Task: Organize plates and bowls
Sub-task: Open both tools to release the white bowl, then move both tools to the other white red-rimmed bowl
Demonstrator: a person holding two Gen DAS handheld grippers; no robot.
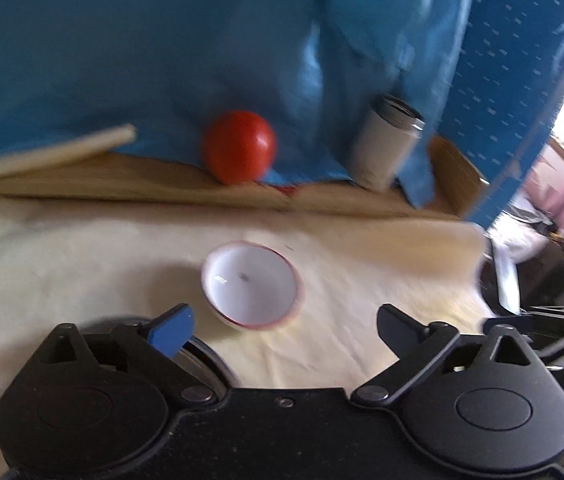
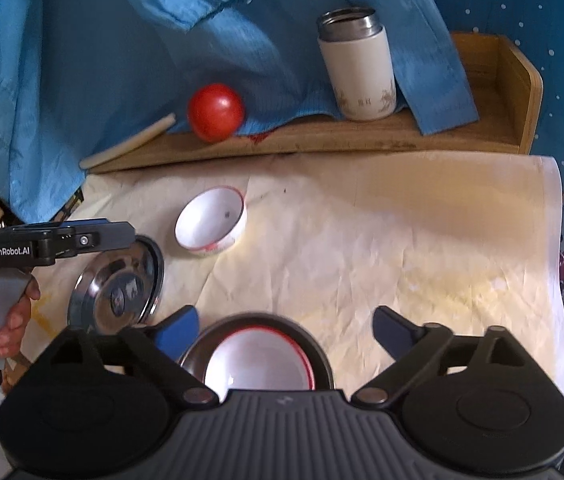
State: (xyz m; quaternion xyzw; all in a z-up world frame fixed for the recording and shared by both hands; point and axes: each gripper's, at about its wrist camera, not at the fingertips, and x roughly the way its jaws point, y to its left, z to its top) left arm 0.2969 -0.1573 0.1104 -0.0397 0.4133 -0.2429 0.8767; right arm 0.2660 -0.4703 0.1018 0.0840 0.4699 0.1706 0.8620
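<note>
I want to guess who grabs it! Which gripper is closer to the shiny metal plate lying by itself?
Left. The left gripper hovers over the metal plate's far edge; the right gripper is beside it, over the stacked bowl.

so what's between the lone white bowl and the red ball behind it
Nothing but bare cream paper and the wooden tray's front edge. The right wrist view shows it: the white bowl stands apart from the red ball, which rests on the tray.
</note>
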